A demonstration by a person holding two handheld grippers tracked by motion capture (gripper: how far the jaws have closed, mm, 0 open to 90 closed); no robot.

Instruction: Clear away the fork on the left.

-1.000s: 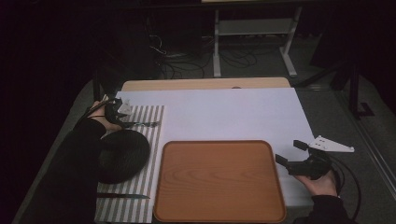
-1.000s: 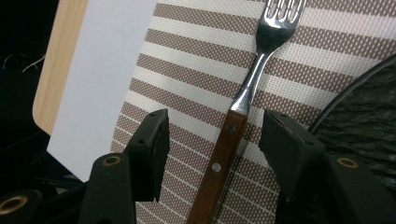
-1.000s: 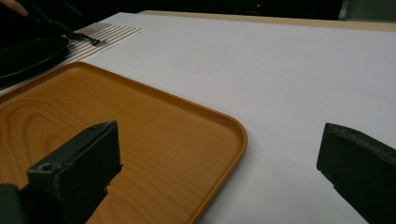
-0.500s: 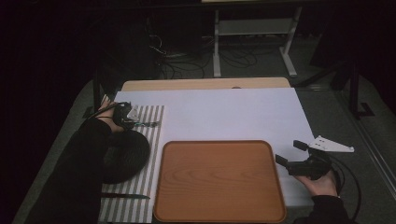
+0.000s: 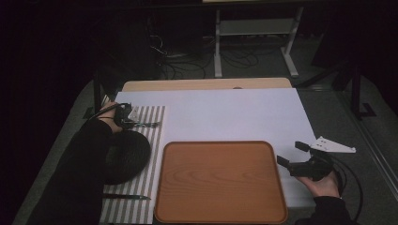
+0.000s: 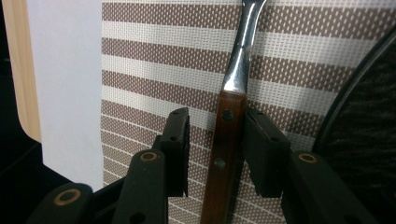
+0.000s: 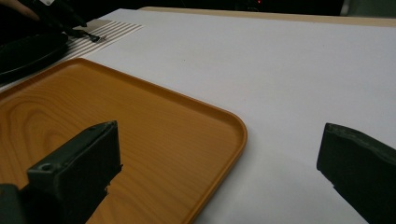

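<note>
A utensil with a brown wooden handle (image 6: 225,140) and a steel neck lies on the striped placemat (image 6: 154,70). My left gripper (image 6: 217,116) straddles that handle and its jaws have just been closing. The right pad sits beside the wood, while a gap remains at the left pad (image 6: 180,140). From above, the left gripper (image 5: 127,121) is at the placemat's far end with the utensil (image 5: 146,124) pointing right. My right gripper (image 5: 289,152) stands open with nothing between its fingers, just right of the orange wooden tray (image 5: 220,178). In its own view the right gripper (image 7: 222,137) looks over the tray's corner (image 7: 140,121).
A black round plate (image 5: 124,157) lies on the placemat (image 5: 157,136) just nearer than the left gripper, and its rim (image 6: 369,116) curves close to the right jaw. Another slim utensil (image 5: 126,196) lies at the placemat's near end. A white sheet (image 5: 225,112) covers the table.
My left hand has edged slightly right and nearer along the placemat's far end, onto the utensil. The right hand has kept still.
</note>
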